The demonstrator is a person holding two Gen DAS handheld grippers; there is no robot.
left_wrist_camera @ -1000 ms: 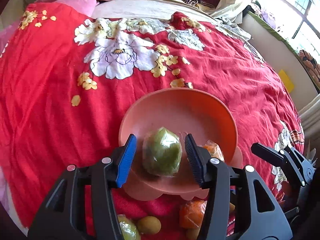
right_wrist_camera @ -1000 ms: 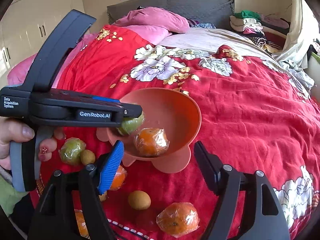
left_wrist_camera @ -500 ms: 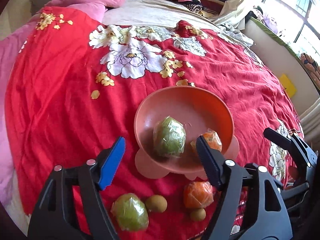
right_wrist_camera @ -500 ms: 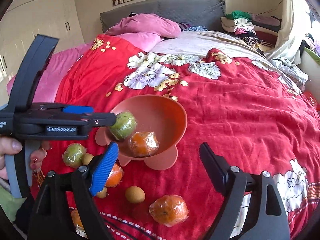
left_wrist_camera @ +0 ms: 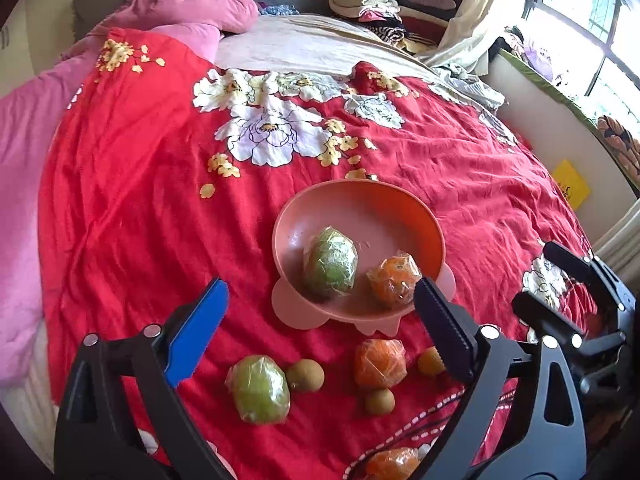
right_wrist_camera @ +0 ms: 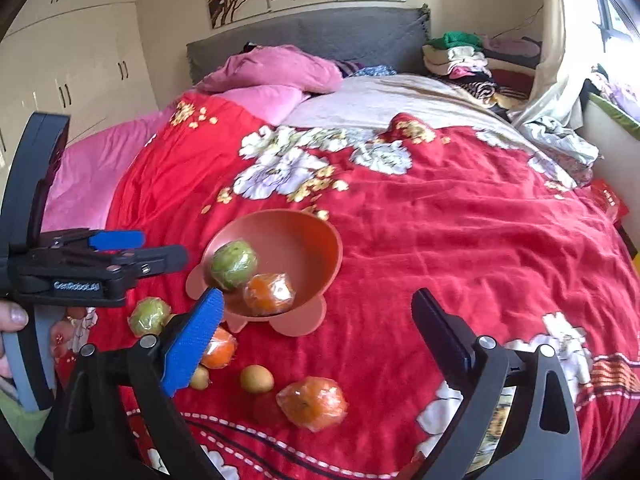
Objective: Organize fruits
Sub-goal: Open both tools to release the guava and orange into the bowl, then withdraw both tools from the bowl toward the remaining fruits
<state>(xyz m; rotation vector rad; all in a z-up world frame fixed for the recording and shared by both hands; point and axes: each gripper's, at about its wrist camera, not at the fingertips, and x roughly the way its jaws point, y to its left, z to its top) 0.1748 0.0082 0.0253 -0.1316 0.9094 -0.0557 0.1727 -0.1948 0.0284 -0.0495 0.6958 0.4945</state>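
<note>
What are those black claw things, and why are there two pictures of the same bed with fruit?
They are grabbing tools a person holds, one per hand, each carrying a camera looking along its two fingers. One picture comes from the left gripper, the other from the right gripper. Both have just been opening and hold nothing. A pink bowl sits on the red blanket, holding a wrapped green fruit and a wrapped orange. More fruit lies loose in front: another green fruit, oranges, and small brown ones.
</note>
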